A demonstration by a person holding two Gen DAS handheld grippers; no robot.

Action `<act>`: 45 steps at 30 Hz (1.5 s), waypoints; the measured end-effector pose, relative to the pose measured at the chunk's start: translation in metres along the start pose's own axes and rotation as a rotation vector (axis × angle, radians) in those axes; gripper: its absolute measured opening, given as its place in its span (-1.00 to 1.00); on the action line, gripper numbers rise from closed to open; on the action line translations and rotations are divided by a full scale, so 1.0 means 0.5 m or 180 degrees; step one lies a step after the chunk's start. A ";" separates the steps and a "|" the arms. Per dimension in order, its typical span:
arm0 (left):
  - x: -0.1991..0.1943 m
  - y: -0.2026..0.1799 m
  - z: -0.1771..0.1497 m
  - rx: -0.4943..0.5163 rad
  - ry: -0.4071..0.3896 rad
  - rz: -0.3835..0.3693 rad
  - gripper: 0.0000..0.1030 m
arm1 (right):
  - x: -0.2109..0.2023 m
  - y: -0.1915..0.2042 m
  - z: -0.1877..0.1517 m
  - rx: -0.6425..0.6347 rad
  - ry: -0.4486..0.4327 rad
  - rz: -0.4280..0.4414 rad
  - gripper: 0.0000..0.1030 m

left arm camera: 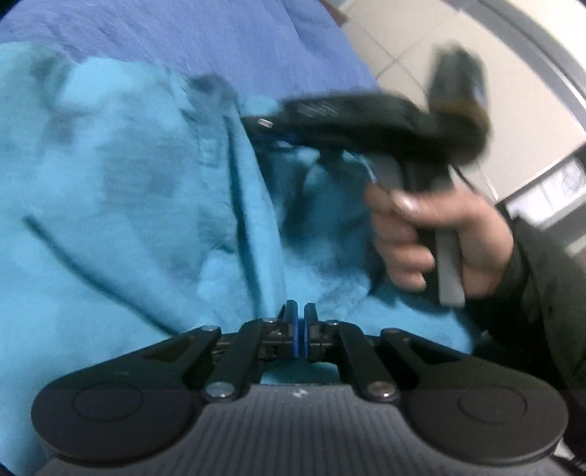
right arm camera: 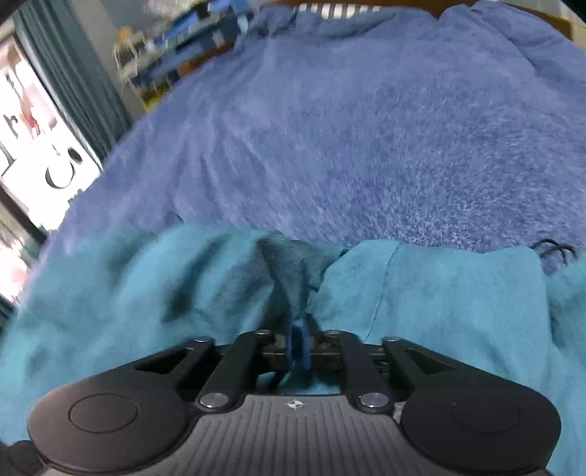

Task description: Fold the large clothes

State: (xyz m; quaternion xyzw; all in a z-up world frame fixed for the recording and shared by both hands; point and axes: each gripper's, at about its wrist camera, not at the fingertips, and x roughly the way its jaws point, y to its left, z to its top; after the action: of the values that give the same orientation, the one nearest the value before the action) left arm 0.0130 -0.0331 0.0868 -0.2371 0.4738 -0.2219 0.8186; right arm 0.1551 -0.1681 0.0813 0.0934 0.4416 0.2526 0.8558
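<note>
A large turquoise fleece garment (left arm camera: 121,190) lies rumpled on a blue blanket (left arm camera: 205,33); it also fills the near part of the right wrist view (right arm camera: 457,304). My left gripper (left arm camera: 299,311) is shut, its fingertips pressed together over the garment with no cloth seen between them. My right gripper (right arm camera: 298,326) is shut on a bunched fold of the garment, which rises from its tips. In the left wrist view the right gripper (left arm camera: 267,126) shows blurred at upper right, held by a hand (left arm camera: 439,238), its tips in the cloth.
The blue blanket (right arm camera: 366,128) covers the bed beyond the garment. A black cord (right arm camera: 553,249) lies at the garment's right edge. A window with dark curtains (right arm camera: 73,80) and cluttered shelves (right arm camera: 175,47) stand at the far left. Tiled floor (left arm camera: 421,47) lies right of the bed.
</note>
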 end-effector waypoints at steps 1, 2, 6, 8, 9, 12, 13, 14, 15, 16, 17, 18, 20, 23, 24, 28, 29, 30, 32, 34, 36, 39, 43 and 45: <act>-0.020 0.003 -0.005 -0.0032 -0.0050 0.0006 -1.00 | -0.024 0.004 -0.005 0.0011 -0.0061 0.0028 -0.60; -0.042 0.006 -0.014 -0.0074 -0.0094 0.0013 -1.00 | -0.045 0.011 -0.015 0.0020 -0.0097 0.0065 -0.55; -0.119 0.010 -0.067 -0.0194 -0.0153 0.0122 -0.99 | -0.124 0.032 -0.067 0.0000 -0.0155 0.0205 -0.44; -0.148 0.010 -0.098 -0.0310 -0.0198 0.0164 -0.97 | -0.153 0.042 -0.095 -0.0021 -0.0156 0.0246 -0.38; -0.164 0.012 -0.114 -0.0387 -0.0220 0.0174 -0.91 | -0.167 0.045 -0.108 -0.0023 -0.0155 0.0260 -0.33; -0.198 -0.002 -0.154 -0.0615 -0.0323 0.0236 -0.70 | -0.189 0.057 -0.147 -0.0067 -0.0113 0.0258 -0.31; -0.211 -0.005 -0.170 -0.0684 -0.0357 0.0222 -0.66 | -0.196 0.061 -0.163 -0.0089 -0.0098 0.0239 -0.31; -0.223 -0.014 -0.186 -0.0756 -0.0383 0.0220 -0.60 | -0.200 0.061 -0.176 -0.0077 -0.0091 0.0237 -0.31; -0.231 -0.015 -0.204 -0.0823 -0.0391 0.0230 -0.57 | -0.200 0.060 -0.189 -0.0058 -0.0077 0.0245 -0.31; -0.238 -0.018 -0.222 -0.0859 -0.0385 0.0241 -0.54 | -0.199 0.058 -0.200 -0.0054 -0.0069 0.0229 -0.31; -0.239 -0.016 -0.227 -0.0880 -0.0380 0.0278 -0.47 | -0.199 0.056 -0.210 -0.0035 -0.0085 0.0199 -0.31; -0.244 -0.017 -0.237 -0.0917 -0.0408 0.0345 -0.37 | -0.195 0.051 -0.216 -0.0020 -0.0098 0.0192 -0.31; -0.246 -0.007 -0.245 -0.1113 -0.0506 0.0508 -0.20 | -0.189 0.043 -0.224 0.0018 -0.0132 0.0190 -0.31; -0.254 0.039 -0.260 -0.1587 -0.0726 0.0674 -0.13 | -0.197 0.043 -0.234 0.0021 -0.0230 0.0220 -0.27; -0.256 0.056 -0.263 -0.1753 -0.0817 0.0690 0.00 | -0.199 0.042 -0.237 0.0019 -0.0271 0.0240 -0.26; -0.256 0.116 -0.269 -0.2262 -0.1163 0.0602 0.20 | -0.206 0.035 -0.244 0.0060 -0.0404 0.0266 -0.23; -0.250 0.129 -0.267 -0.2320 -0.1232 0.0508 0.20 | -0.201 0.033 -0.242 0.0053 -0.0416 0.0263 -0.22; -0.249 0.135 -0.264 -0.2332 -0.1290 0.0452 0.20 | -0.202 0.034 -0.244 0.0032 -0.0424 0.0250 -0.22; -0.251 0.144 -0.258 -0.2329 -0.1369 0.0456 0.21 | -0.205 0.041 -0.250 -0.0044 -0.0444 0.0225 -0.18; -0.247 0.151 -0.250 -0.2350 -0.1414 0.0468 0.23 | -0.210 0.052 -0.252 -0.0136 -0.0477 0.0180 -0.18; -0.244 0.158 -0.249 -0.2420 -0.1473 0.0439 0.23 | -0.218 0.070 -0.255 -0.0237 -0.0501 0.0224 -0.18; -0.231 0.166 -0.238 -0.2498 -0.1571 0.0373 0.23 | -0.227 0.116 -0.270 -0.0428 -0.0485 0.0385 -0.18; -0.224 0.165 -0.222 -0.2384 -0.1610 0.0437 0.23 | -0.224 0.200 -0.305 -0.0887 -0.0355 0.0527 -0.17; -0.218 0.163 -0.212 -0.2288 -0.1631 0.0474 -0.06 | -0.213 0.239 -0.332 -0.1138 -0.0213 0.0590 -0.21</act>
State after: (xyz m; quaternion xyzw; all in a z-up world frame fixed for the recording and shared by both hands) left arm -0.1184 0.0768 0.0647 -0.5190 0.3185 0.0823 0.7889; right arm -0.0714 -0.1314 0.1044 -0.0115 0.3506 0.4014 0.8461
